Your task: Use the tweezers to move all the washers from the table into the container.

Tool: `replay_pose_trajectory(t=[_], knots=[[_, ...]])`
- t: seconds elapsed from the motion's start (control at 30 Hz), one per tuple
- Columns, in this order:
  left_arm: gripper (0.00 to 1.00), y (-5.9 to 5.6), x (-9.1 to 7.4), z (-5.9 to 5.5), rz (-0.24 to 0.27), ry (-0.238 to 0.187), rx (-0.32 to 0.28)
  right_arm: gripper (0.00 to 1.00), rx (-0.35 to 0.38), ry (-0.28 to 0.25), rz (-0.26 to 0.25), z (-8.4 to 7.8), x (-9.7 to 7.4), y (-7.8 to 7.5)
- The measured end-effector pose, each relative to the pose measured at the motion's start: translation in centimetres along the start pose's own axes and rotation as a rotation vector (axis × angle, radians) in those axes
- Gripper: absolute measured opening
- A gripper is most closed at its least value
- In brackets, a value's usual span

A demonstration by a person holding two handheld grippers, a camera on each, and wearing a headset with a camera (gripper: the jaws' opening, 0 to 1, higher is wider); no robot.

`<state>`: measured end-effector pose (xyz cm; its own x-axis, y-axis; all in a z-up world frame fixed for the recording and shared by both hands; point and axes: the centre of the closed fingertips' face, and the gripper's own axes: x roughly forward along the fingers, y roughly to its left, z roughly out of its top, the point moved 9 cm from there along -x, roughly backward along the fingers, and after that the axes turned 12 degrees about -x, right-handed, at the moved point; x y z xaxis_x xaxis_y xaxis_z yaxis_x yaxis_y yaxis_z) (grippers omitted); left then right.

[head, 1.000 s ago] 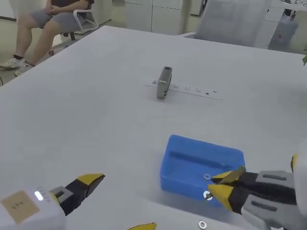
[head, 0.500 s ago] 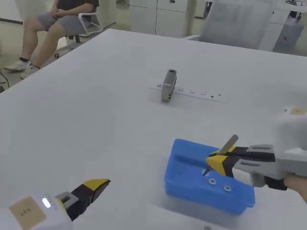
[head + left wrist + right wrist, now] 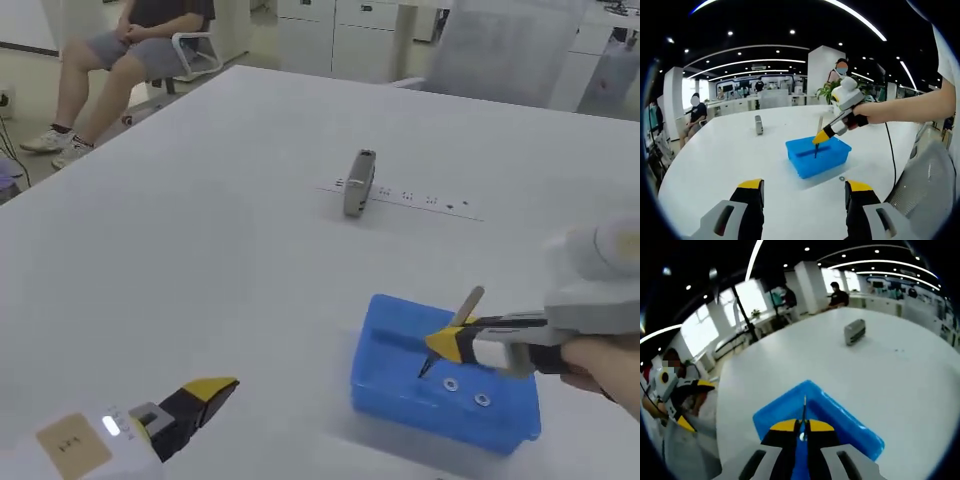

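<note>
A: Blue container (image 3: pixel 420 412), entry one: we log it on the white table (image 3: pixel 200 230), two washers (image 3: pixel 450 384) lying inside.
B: Entry two: we record the right gripper (image 3: pixel 440 343) clenched on the tweezers (image 3: pixel 469 304), tips down inside the container.
A: Entry three: the left gripper (image 3: pixel 805 186), jaws spread, nothing held, low over the table.
B: Entry four: one loose washer (image 3: pixel 842 178) on the table, just beside the container.

Right tool (image 3: pixel 447 342) clamps the tweezers (image 3: pixel 470 301), tilted downward; left tool (image 3: pixel 802 187) hovers low, jaws spread.
</note>
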<state>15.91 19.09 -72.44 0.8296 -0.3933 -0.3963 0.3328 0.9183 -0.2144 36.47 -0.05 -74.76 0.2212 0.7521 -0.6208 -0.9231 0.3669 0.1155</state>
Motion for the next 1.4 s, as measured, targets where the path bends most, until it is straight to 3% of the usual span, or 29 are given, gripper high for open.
replay_pose_trajectory(t=[0.17,0.43,0.63,0.7,0.8,0.97,1.13,1.23,1.4], knots=[[0.65,-0.1,0.1,-0.1,-0.010,0.011,-0.002,0.03,0.039,0.031,0.007,-0.3,0.6,-0.6],[0.65,-0.1,0.1,-0.1,-0.009,0.013,0.000,0.03,0.003,0.061,-0.034,-0.5,0.6,-0.6],[0.65,-0.1,0.1,-0.1,-0.010,0.015,0.004,0.04,-0.003,0.042,-0.020,-0.4,0.7,-0.4],[0.65,-0.1,0.1,-0.1,-0.009,0.013,0.000,0.04,-0.016,0.033,-0.036,-0.4,0.4,0.1],[0.65,0.0,0.0,-0.1,-0.004,0.008,-0.008,0.04,-0.022,-0.010,-0.042,0.0,0.0,0.1],[0.65,-0.1,0.1,-0.1,-0.010,0.012,-0.008,0.04,-0.017,-0.109,-0.039,1.0,-2.2,2.1],[0.65,-0.1,0.1,-0.1,-0.013,0.014,-0.008,0.04,-0.022,-0.158,0.003,0.9,-4.1,5.1],[0.65,-0.1,0.1,-0.1,-0.014,0.013,-0.009,0.04,0.008,-0.154,0.040,-0.2,-4.6,7.0],[0.65,-0.2,0.1,-0.1,-0.018,0.013,-0.007,0.04,0.047,-0.092,0.060,-3.3,-4.2,9.0]])
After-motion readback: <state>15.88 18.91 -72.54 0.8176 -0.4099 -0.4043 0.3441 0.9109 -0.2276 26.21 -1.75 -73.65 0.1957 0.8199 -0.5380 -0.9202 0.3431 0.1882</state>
